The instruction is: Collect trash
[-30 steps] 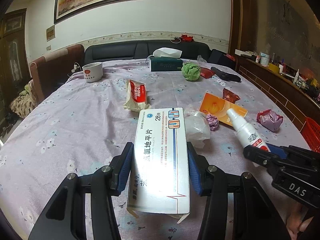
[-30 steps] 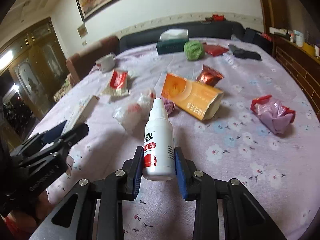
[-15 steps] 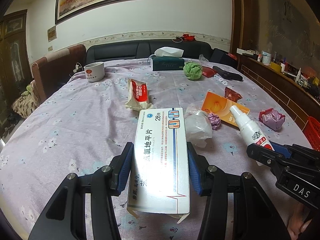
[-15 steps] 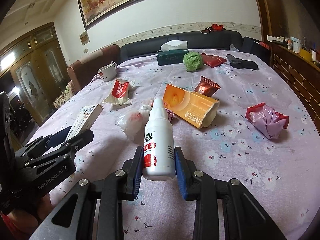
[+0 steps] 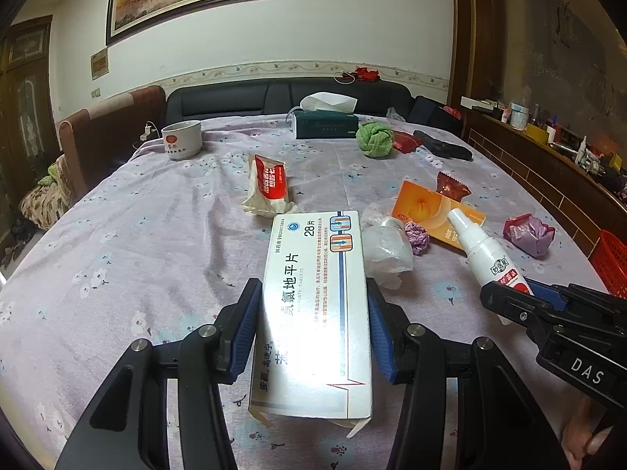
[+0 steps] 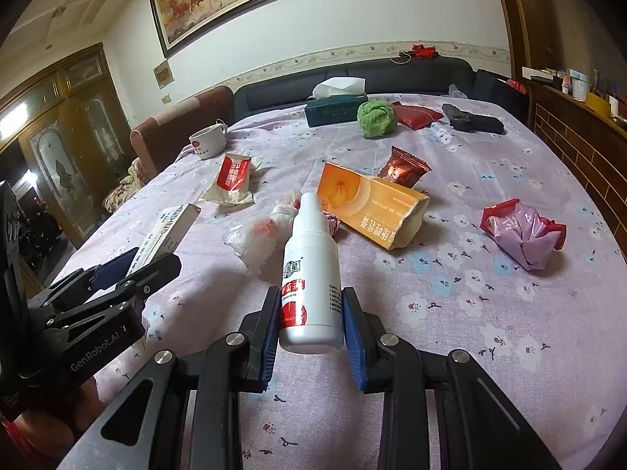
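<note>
Both hands are loaded. The left gripper point(image 5: 313, 329) has its jaws clamped on the long sides of a white tablet box point(image 5: 315, 305), held flat above the tabletop point(image 5: 137, 243) with its torn flap hanging at the near end. The right gripper point(image 6: 311, 337) is clenched on the lower body of a white spray bottle point(image 6: 311, 274), red label between the blue pads, nozzle pointing away over the clutter. Both pieces look lifted clear of the floral cloth rather than resting on it.

So two items are picked up but not yet binned. A red basket point(image 5: 611, 262) peeks in at the right edge of the left wrist view (possibly the bin, though I can't be sure), and neither piece is over it yet.

Plenty is left on the tabletop: an orange carton point(image 6: 372, 207) lying on its side with an open end, a brown-red candy wrapper point(image 6: 405, 166) just behind it, a crumpled clear plastic bag point(image 6: 258, 235) near the bottle's nozzle with a small purple wad point(image 5: 416, 237) beside it, a red-and-white sachet point(image 6: 233, 180) toward the left, and a crumpled pink-and-red bag point(image 6: 525, 235) well off to the right.

Farther back stand a tissue box point(image 6: 337, 111), a green cloth ball point(image 6: 375, 117), a white cup point(image 6: 207, 143), a red packet point(image 6: 417, 114) and a black object point(image 6: 472, 119); most of these look like belongings, not trash.

By my reading the job is early: one pair in hand, roughly six pieces to go.
</note>
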A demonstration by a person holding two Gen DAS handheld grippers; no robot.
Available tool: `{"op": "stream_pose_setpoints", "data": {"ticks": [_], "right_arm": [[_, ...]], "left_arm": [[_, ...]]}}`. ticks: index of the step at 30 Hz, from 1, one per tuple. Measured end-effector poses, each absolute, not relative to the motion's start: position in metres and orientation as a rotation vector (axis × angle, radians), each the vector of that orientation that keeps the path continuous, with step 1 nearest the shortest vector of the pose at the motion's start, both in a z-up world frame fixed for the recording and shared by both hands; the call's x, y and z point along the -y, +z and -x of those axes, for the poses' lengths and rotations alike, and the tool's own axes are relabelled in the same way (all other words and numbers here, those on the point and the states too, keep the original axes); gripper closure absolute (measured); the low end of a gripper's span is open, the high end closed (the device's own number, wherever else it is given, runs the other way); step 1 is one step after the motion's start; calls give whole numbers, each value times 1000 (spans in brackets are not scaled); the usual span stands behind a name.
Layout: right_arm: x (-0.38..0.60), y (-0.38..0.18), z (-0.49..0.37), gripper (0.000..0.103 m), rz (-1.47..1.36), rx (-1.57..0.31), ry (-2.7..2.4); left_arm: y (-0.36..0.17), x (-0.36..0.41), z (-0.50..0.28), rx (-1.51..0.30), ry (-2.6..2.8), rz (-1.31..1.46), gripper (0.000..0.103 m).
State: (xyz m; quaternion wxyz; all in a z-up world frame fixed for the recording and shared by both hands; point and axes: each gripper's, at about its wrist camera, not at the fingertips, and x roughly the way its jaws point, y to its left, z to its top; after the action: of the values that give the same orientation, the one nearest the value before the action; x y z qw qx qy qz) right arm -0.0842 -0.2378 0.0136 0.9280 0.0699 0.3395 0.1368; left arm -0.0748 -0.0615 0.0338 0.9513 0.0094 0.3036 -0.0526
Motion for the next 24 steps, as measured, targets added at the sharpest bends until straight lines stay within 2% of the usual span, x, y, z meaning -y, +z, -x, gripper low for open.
{"op": "stream_pose_setpoints", "data": {"ticks": [24], "right_arm": [[238,14,83,71,-147,-694,283]], "left_arm": [[34,63,75,-617,-104,-18,53]]}}
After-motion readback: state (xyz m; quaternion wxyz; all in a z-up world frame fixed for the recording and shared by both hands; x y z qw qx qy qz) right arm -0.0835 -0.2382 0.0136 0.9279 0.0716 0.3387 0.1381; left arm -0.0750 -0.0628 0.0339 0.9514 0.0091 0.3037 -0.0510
